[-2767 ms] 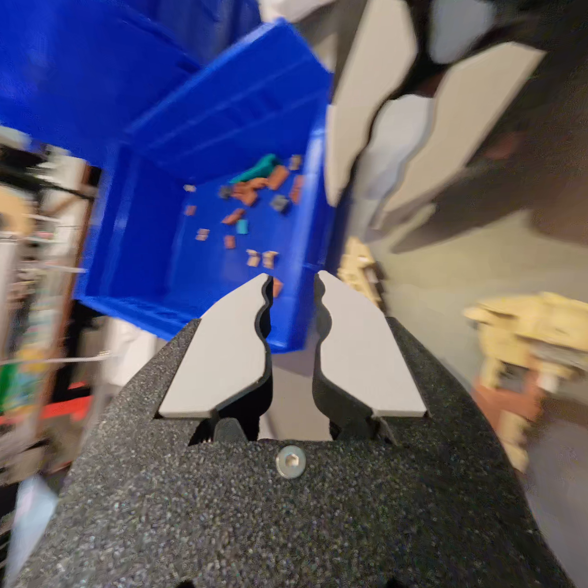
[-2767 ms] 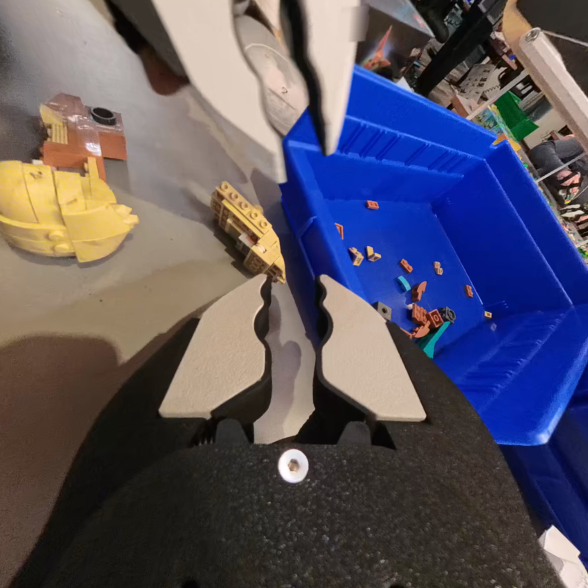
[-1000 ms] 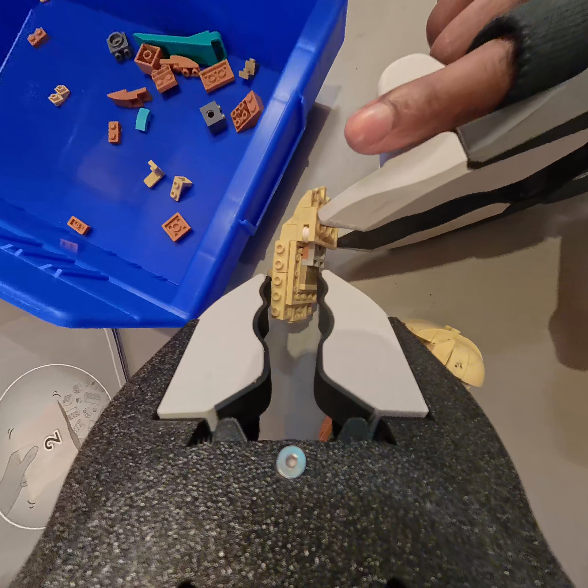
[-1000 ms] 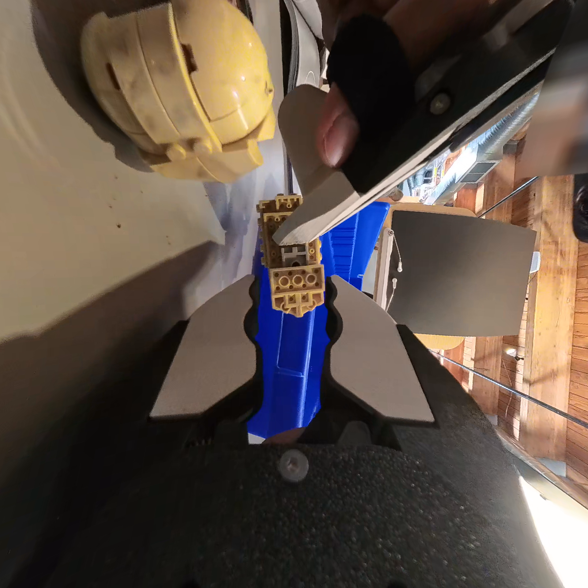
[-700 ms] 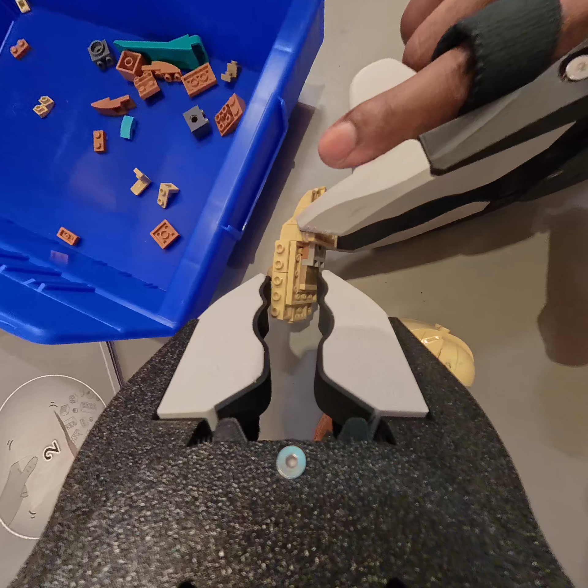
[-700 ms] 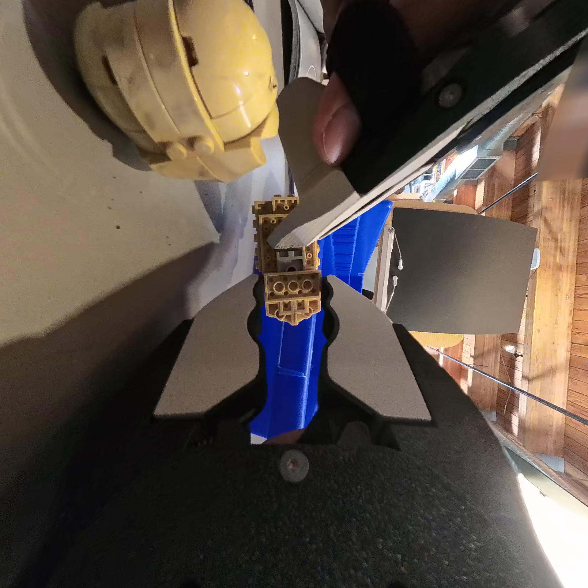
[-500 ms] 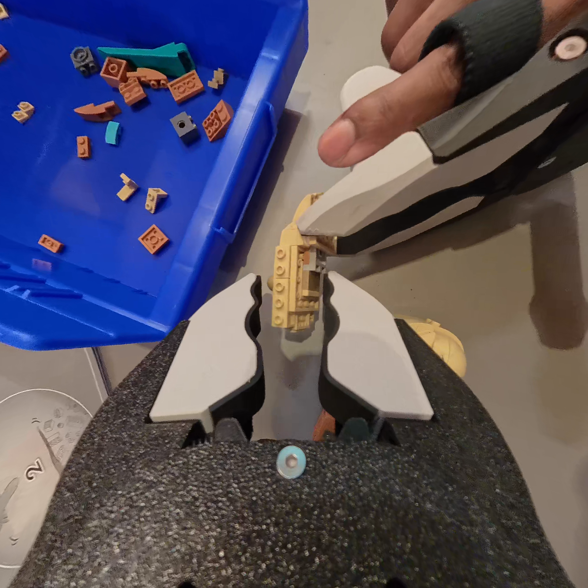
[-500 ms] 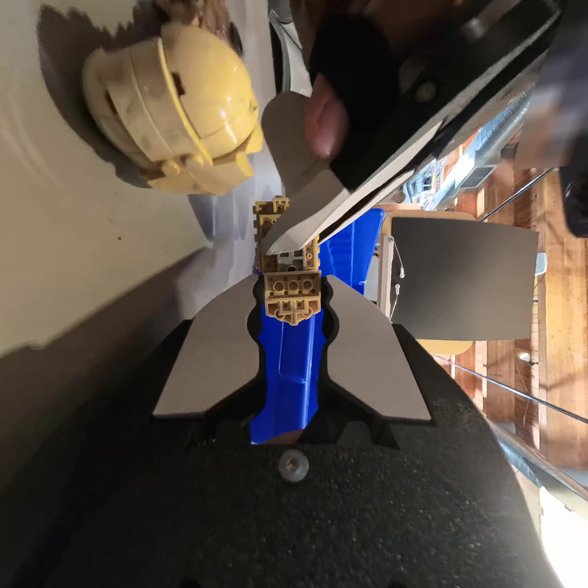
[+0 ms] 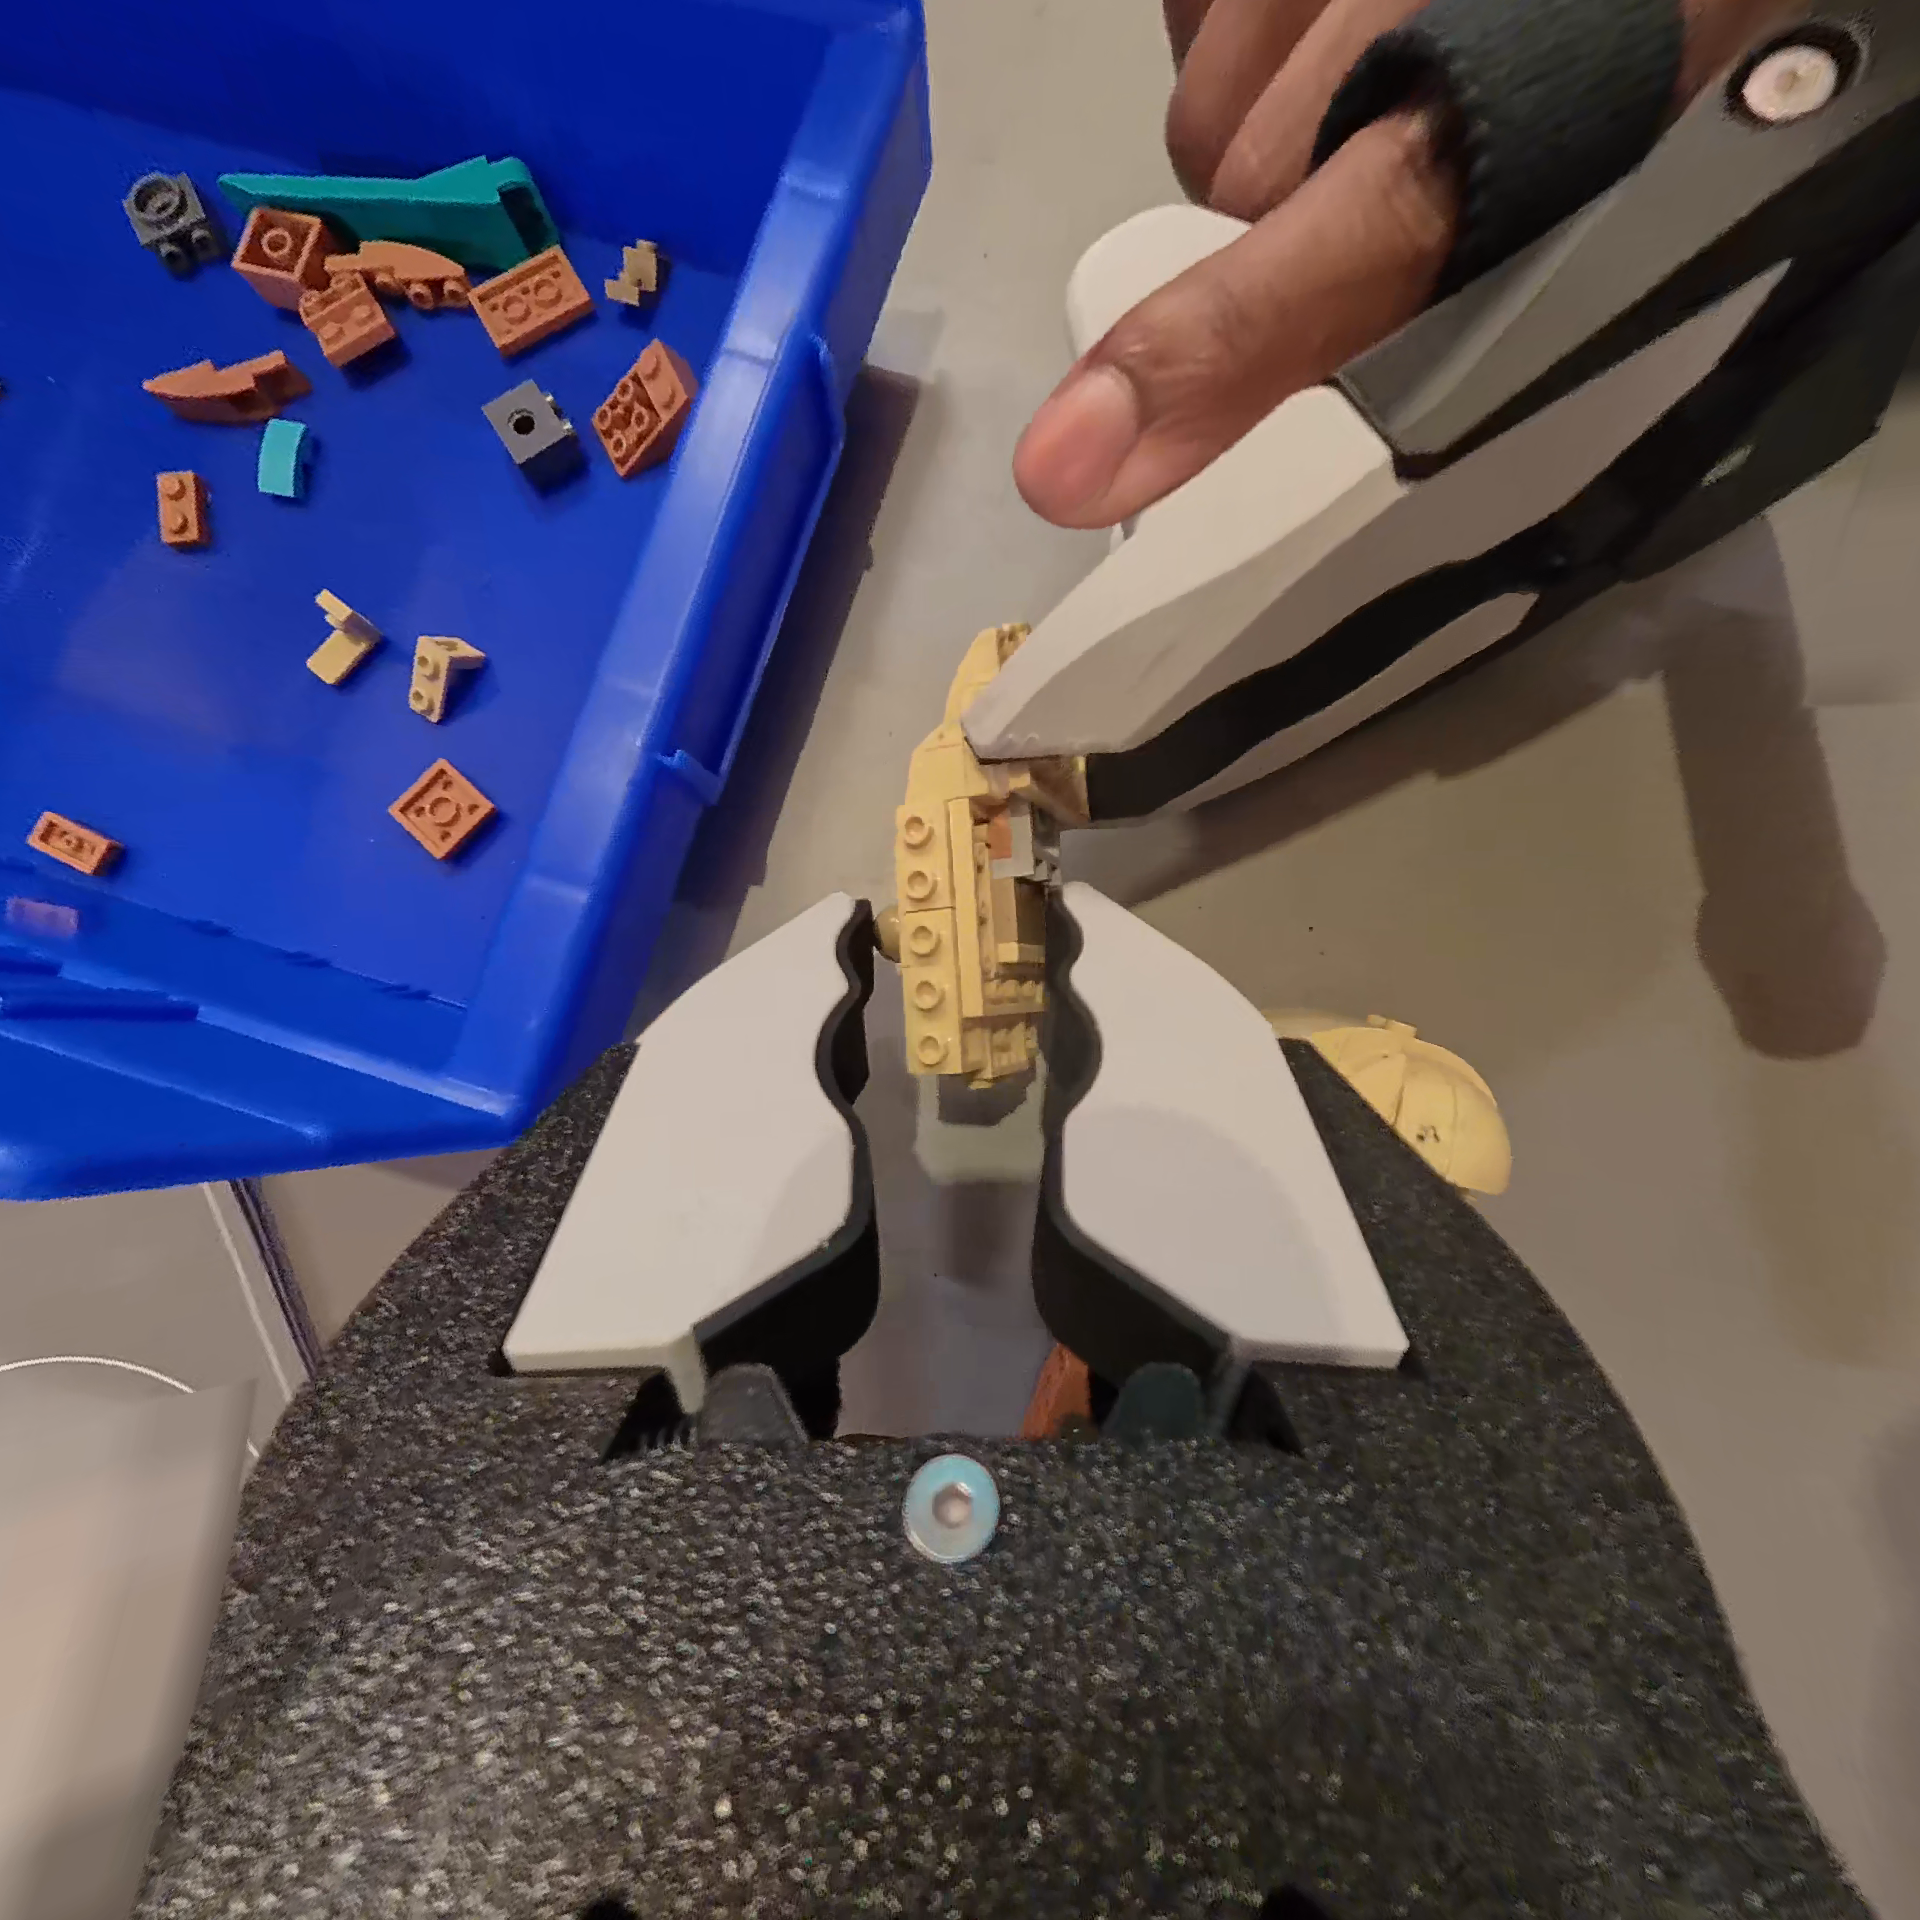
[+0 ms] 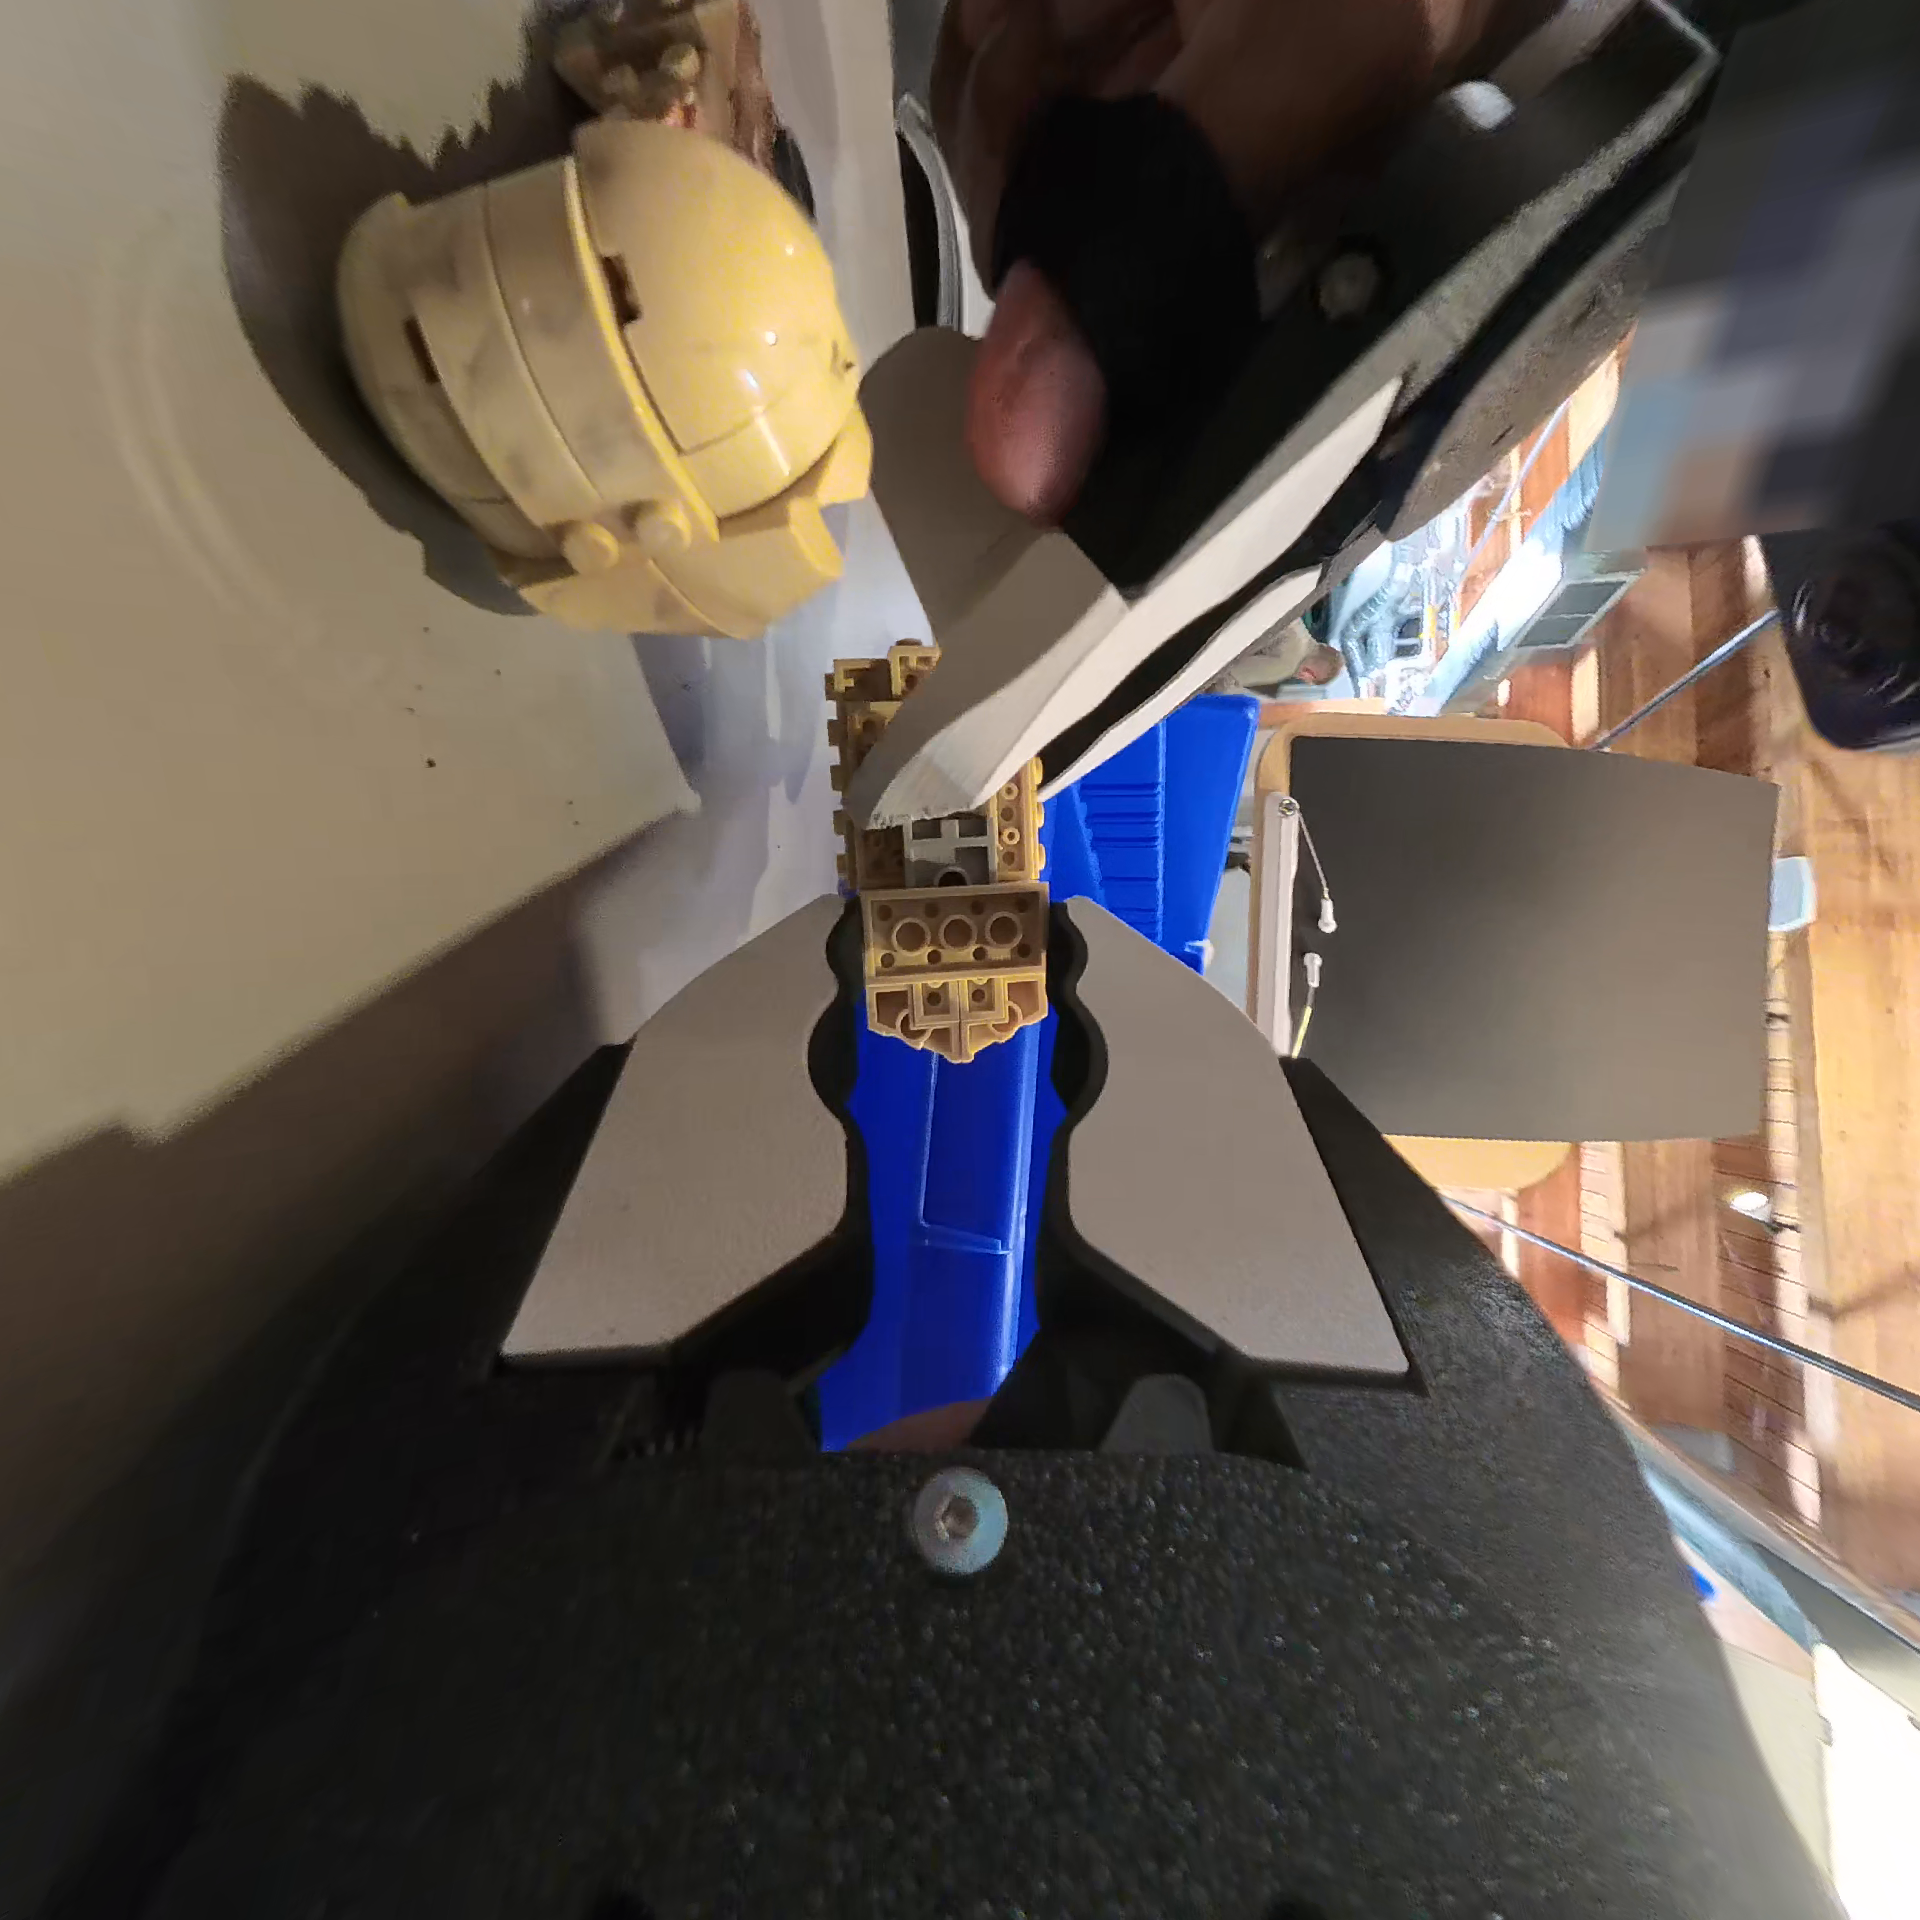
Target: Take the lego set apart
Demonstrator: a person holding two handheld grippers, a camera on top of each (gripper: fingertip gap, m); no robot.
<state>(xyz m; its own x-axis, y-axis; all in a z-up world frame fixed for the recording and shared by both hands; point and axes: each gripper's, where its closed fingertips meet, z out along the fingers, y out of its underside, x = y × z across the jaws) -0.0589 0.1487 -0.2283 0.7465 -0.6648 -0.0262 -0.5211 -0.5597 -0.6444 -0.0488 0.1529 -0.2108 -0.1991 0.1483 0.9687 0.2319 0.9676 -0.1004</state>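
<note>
A small tan brick assembly [image 9: 961,935] is held off the grey table between both grippers. My left gripper [image 9: 961,914] has its near end between its fingers: the right pad lies on its side and the left pad touches a small round knob on it. My right gripper [image 10: 951,920] is shut on the other end [image 10: 951,966], with both pads pressed against its sides. The right gripper [image 9: 1029,769] reaches in from the right in the left wrist view, a person's hand [image 9: 1195,364] on it. The left gripper [image 10: 935,790] reaches in from above in the right wrist view.
A blue bin [image 9: 727,520] with several loose brown, tan and teal bricks [image 9: 530,301] stands just left of the assembly; it also shows in the right wrist view [image 10: 1143,810]. A yellow domed brick piece [image 10: 603,374] lies on the table [image 9: 1455,1351]. A paper sheet [image 9: 104,1455] lies at lower left. The grippers are tip to tip, or close to it.
Both grippers came down from over the bin and took the assembly. The left jaws then opened a little and came together on it once more; the assembly turned slightly. The right stayed shut.
</note>
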